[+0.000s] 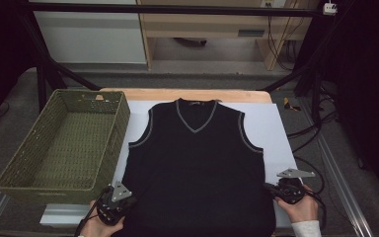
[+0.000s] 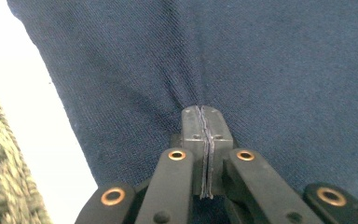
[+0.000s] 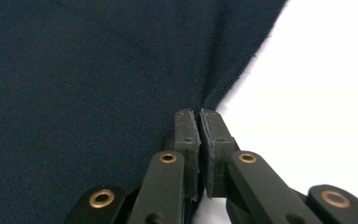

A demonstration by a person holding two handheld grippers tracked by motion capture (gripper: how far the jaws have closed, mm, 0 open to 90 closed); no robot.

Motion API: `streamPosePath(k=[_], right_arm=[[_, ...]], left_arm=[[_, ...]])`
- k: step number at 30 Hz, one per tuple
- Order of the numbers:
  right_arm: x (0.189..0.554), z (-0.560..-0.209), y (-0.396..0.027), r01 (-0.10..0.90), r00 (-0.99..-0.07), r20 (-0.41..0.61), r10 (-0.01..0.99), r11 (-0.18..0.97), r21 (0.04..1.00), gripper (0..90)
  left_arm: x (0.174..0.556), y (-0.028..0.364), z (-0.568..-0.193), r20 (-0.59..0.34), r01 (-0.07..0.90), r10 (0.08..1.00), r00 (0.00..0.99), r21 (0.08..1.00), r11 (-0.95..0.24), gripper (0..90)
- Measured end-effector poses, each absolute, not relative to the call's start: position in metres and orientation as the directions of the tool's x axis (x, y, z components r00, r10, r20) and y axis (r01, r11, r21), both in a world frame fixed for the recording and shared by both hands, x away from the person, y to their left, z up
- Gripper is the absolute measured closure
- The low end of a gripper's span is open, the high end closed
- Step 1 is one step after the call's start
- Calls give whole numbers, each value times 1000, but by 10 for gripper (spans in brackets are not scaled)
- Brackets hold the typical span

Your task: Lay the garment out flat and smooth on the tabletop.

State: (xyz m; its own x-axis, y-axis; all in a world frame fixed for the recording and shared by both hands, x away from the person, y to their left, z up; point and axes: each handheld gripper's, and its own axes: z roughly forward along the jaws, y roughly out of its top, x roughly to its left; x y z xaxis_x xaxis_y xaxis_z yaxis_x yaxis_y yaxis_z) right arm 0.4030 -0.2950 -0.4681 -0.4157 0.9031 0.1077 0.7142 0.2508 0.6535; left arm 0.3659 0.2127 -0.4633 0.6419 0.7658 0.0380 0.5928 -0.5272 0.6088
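I see left gripper (image 1: 124, 193) and right gripper (image 1: 271, 188) both pinching the dark knitted sleeveless vest (image 1: 197, 163) at its near corners

Beside my work: one empty green woven basket (image 1: 64, 143), left on the table (image 1: 187, 95); white sheet (image 1: 276, 133) beneath.

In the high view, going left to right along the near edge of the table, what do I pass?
Green woven basket → left gripper, pinching the vest's hem → dark vest → right gripper, pinching the other hem corner.
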Motion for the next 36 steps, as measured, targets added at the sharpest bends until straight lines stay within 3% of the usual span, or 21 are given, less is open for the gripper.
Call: streamPosePath(k=[9, 11, 13, 16, 21, 28, 36], right_arm=[[378, -467, -304, 698, -446, 88, 891, 285, 657, 862], [379, -470, -304, 677, -465, 90, 881, 288, 677, 804], [383, -474, -304, 643, -477, 97, 874, 272, 716, 635], [390, -475, -304, 591, -519, 96, 849, 276, 758, 482], [403, -473, -304, 542, -540, 107, 835, 247, 803, 353], [421, -467, -302, 501, -538, 149, 830, 173, 848, 203], [443, -457, -288, 466, -578, 136, 805, 189, 864, 120]], left_arm=[[344, 216, -459, 37, 580, 748, 663, 606, -544, 888], [346, 215, -459, 38, 571, 748, 663, 620, -538, 872], [350, 214, -459, 21, 574, 754, 656, 635, -517, 788], [358, 215, -458, -19, 568, 761, 648, 677, -468, 649], [376, 216, -454, -41, 534, 762, 646, 737, -413, 435], [401, 206, -444, -61, 474, 730, 680, 797, -375, 273], [428, 186, -438, -92, 437, 678, 730, 825, -359, 108]])
